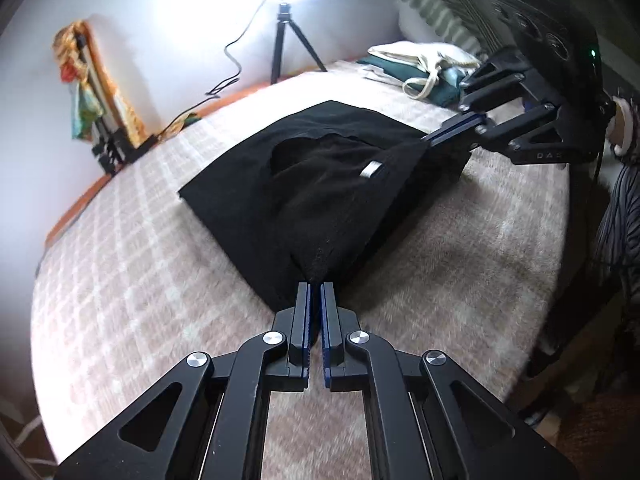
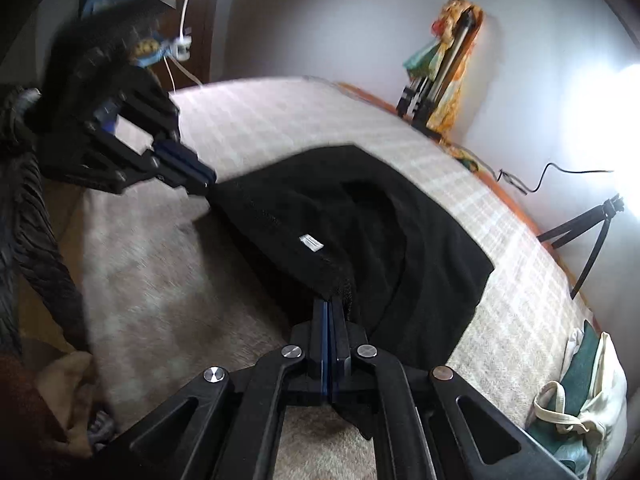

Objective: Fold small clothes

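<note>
Both grippers pinching the black shirt's near edge

Left gripper (image 1: 315, 286) and right gripper (image 2: 330, 303) each clamp a corner of the black shirt (image 1: 320, 168), which lies mid-bed on the checked blanket (image 1: 132, 248).

A home bedroom: blanket-covered bed (image 1: 120, 280), pillow (image 1: 436, 4), tote bag (image 1: 424, 64).

Your left gripper (image 1: 316, 286), bottom centre, is clamped on the near corner of the black garment (image 1: 320, 184). Your right gripper (image 1: 430, 138), upper right, pinches its far corner. The garment lies mid-frame on the checked blanket (image 1: 160, 260), white label (image 1: 371, 169) showing. Tripod light (image 1: 280, 40) top centre, tote bag (image 1: 424, 64) upper right.
</note>
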### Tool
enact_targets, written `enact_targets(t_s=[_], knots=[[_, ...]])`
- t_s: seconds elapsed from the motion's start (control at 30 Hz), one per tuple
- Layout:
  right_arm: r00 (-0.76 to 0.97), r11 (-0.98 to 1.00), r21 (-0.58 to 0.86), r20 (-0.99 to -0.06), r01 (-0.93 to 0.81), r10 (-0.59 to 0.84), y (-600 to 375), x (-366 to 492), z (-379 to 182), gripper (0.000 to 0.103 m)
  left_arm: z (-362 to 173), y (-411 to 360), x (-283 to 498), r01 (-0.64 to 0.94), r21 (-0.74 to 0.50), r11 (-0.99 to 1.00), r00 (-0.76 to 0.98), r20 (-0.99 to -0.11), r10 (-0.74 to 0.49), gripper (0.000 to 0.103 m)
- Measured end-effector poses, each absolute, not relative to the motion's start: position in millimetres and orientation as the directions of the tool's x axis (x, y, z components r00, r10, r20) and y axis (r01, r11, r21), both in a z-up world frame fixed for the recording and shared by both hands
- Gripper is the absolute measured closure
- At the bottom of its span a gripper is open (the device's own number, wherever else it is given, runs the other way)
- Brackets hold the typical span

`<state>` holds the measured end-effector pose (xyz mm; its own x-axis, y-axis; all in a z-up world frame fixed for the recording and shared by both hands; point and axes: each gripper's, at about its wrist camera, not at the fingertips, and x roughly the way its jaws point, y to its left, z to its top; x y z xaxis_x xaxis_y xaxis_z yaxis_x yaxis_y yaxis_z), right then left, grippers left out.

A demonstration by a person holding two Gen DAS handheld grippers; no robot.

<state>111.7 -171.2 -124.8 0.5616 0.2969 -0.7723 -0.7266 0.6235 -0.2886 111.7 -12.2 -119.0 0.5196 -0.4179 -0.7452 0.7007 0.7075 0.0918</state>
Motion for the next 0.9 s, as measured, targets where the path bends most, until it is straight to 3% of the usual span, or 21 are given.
enact_targets(t_s=[0.17,0.27,0.3,0.33,0.37,0.43,0.6,0.7,0.8,0.87,0.9], knots=[[0.495,0.561,-0.284,-0.826,-0.778,0.27,-174,106,-136,0.103,-133,-14,97,0.738,0.104,0.667,0.476,-0.78,-0.406,0.1],[0.398,0.551,-0.173,-0.86,-0.817,0.319,-181,103,-136,0.102,-125,-10,96,0.735,0.067,0.675,0.466,-0.773,-0.431,0.1],[0.377,0.548,-0.144,-0.862,-0.824,0.34,-184,102,-132,0.095,-120,-8,96,0.733,0.051,0.679,0.47,-0.759,-0.451,0.099],[0.384,0.554,-0.141,-0.854,-0.82,0.351,-188,101,-127,0.072,-114,-6,98,0.726,0.031,0.687,0.475,-0.745,-0.468,0.094],[0.402,0.575,-0.136,-0.84,-0.807,0.365,-193,103,-122,0.062,-110,-3,103,0.708,0.001,0.707,0.479,-0.736,-0.479,0.082],[0.432,0.657,-0.07,-0.804,-0.75,0.408,-210,115,-107,0.064,-109,4,116,0.653,-0.071,0.754,0.476,-0.736,-0.481,0.064],[0.484,0.846,0.071,-0.794,-0.529,0.369,-253,156,-107,0.063,-125,29,149,0.462,-0.371,0.805,0.388,-0.732,-0.56,0.064],[0.444,0.878,0.155,-0.815,-0.452,0.372,-267,167,-122,0.064,-142,32,156,0.395,-0.438,0.807,0.34,-0.747,-0.572,0.068],[0.412,0.884,0.206,-0.824,-0.42,0.388,-270,170,-132,0.072,-148,32,156,0.367,-0.493,0.789,0.318,-0.73,-0.604,0.09],[0.388,0.88,0.247,-0.826,-0.405,0.41,-270,173,-137,0.091,-147,30,154,0.373,-0.499,0.782,0.317,-0.723,-0.613,0.097],[0.381,0.879,0.259,-0.825,-0.401,0.417,-270,173,-138,0.096,-145,30,155,0.379,-0.5,0.779,0.317,-0.72,-0.617,0.097]])
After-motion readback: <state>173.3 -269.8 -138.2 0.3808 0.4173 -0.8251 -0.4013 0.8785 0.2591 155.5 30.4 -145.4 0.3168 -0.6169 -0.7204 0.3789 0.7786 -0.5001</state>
